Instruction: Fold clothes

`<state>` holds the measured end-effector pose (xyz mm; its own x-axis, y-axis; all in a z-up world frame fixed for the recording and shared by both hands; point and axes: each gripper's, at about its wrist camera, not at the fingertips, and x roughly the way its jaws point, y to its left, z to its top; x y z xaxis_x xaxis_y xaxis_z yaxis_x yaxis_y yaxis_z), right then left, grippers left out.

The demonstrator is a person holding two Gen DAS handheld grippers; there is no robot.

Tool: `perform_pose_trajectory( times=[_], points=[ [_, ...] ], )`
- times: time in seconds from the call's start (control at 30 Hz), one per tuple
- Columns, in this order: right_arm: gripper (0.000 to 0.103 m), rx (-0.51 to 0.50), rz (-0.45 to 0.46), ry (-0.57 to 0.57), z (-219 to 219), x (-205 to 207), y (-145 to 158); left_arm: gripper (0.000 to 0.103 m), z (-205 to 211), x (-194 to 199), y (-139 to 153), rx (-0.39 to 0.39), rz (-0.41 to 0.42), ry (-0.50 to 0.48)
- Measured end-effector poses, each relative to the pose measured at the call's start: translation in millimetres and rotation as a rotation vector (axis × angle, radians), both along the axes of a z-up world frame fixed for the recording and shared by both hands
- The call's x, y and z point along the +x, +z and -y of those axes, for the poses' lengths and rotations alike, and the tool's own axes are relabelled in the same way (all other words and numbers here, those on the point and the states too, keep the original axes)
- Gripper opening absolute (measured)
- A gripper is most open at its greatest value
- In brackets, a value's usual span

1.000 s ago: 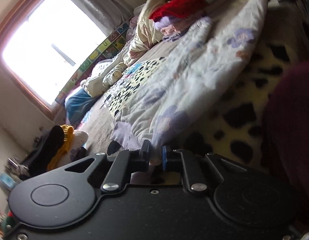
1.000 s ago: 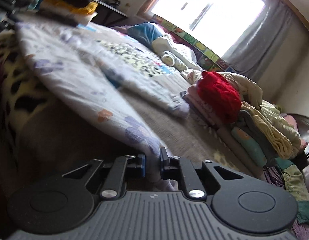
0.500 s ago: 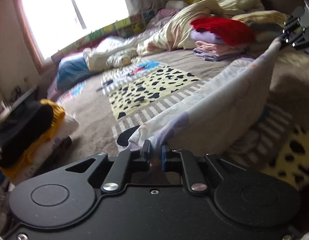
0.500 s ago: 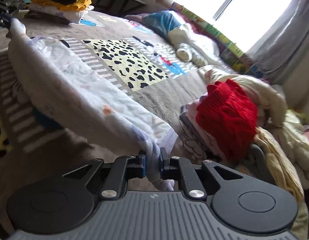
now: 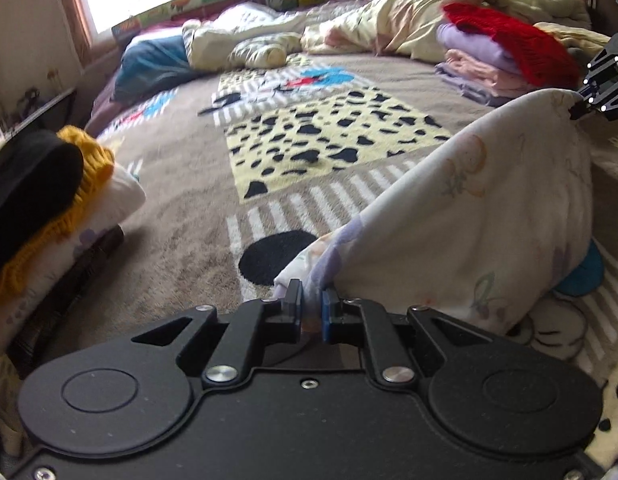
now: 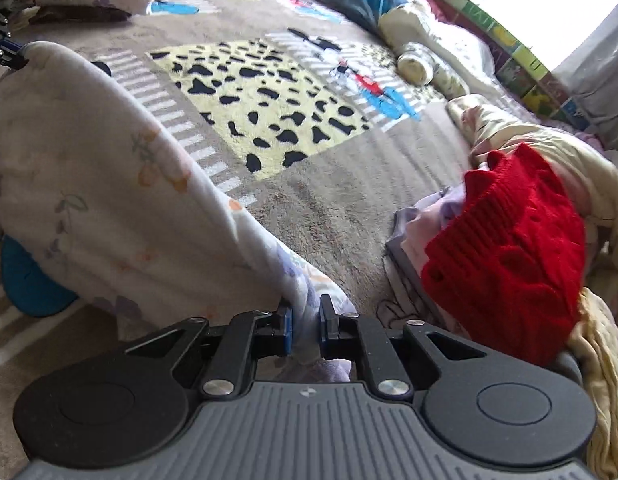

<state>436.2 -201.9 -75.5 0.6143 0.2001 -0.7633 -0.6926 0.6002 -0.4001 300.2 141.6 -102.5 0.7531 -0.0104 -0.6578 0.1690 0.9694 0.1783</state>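
Left gripper (image 5: 310, 307) and right gripper (image 6: 305, 327) each pinch the floral garment (image 5: 481, 216) aloft over the bed (image 5: 197, 184) — folding barely begun.

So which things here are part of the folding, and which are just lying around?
In use: floral garment, pinched at either end by left gripper and right gripper.
Lying about: red knit, yellow knit, blue pillow, patterned blanket.

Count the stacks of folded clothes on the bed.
2: one topped by black and yellow knits beside the left gripper, one under a red knit beside the right gripper. Others may lie outside view.
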Motion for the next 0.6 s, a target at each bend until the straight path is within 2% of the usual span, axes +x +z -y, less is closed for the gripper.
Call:
perform_pose_trajectory(
  times=[0.17, 0.33, 0.37, 0.4, 0.53, 0.6],
  points=[
    [0.015, 0.020, -0.046, -0.027, -3.7, 25.6, -9.4, 0.008, -3.7, 13.3, -5.4, -0.010, -0.025, 0.020],
    [0.019, 0.062, -0.052, -0.073, 0.6, 39.9, -22.7, 0.008, -6.5, 25.9, -9.6, -0.013, -0.042, 0.029],
    [0.021, 0.070, -0.053, -0.084, 2.2, 40.5, -25.2, 0.008, -7.5, 28.5, -10.8, -0.017, -0.046, 0.034],
    [0.028, 0.083, -0.053, -0.101, 5.3, 41.9, -26.8, 0.008, -8.4, 30.6, -11.7, -0.021, -0.047, 0.042],
    [0.044, 0.175, -0.069, -0.245, 31.9, 53.4, -30.6, 0.012, -11.5, 36.4, -14.8, -0.030, -0.034, 0.087],
    [0.049, 0.241, -0.092, -0.323, 49.7, 56.6, -32.8, 0.026, -13.3, 37.5, -15.6, -0.032, -0.017, 0.121]
  ],
)
